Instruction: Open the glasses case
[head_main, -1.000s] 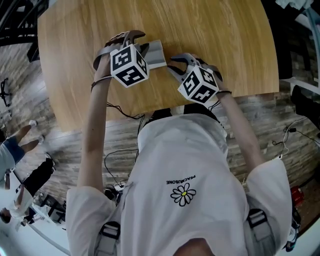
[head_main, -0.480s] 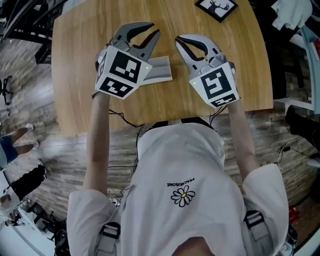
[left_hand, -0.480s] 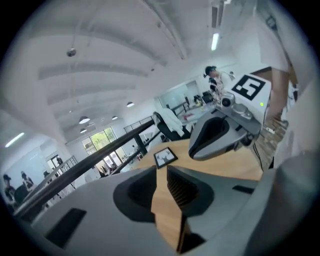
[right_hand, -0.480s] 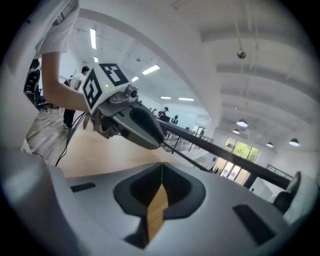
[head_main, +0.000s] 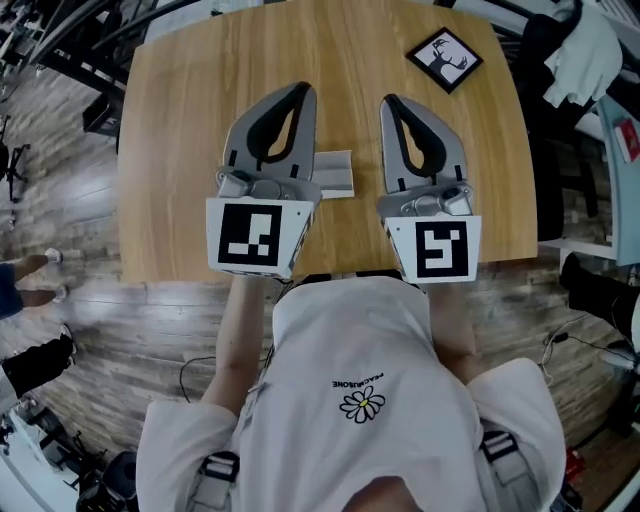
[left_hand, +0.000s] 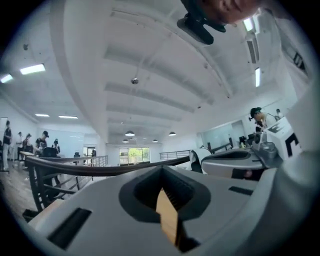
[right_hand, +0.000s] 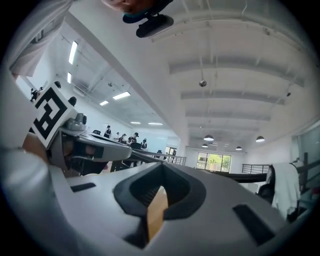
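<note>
1. You are holding the left gripper (head_main: 302, 90) with its jaws pressed together. In the left gripper view (left_hand: 161, 172) nothing is sitting between them; only a strip of wood is showing through the gap behind the tips.
2. You are holding the right gripper (head_main: 389, 101) the same way: its jaws are meeting, and the right gripper view (right_hand: 160, 169) is showing them empty.
3. Both grippers are pointing away from you, roughly level and side by side. They are hanging over the table (head_main: 180, 120) without touching each other, and their marker cubes are facing the head camera over the near edge.
4. The glasses case (head_main: 337, 173), a pale grey box, is lying flat on the table toward the middle of the near edge. In the head view it is showing in the gap between the two grippers, with its left part hidden under the left gripper. Neither gripper is touching it. You cannot tell from here whether its lid is raised.
5. A small black-framed picture (head_main: 443, 58) of a deer head is lying near the far right corner of the table, well apart from the case.
6. Your white shirt (head_main: 370, 400) with its daisy print is filling the bottom of the head view.
7. A white cloth (head_main: 588, 40) is hanging over something dark beyond the table's right edge, and a plank floor (head_main: 60, 290) is showing to the left.
8. Both gripper views are looking out at a white ceiling with lamps, a railing and distant people.
</note>
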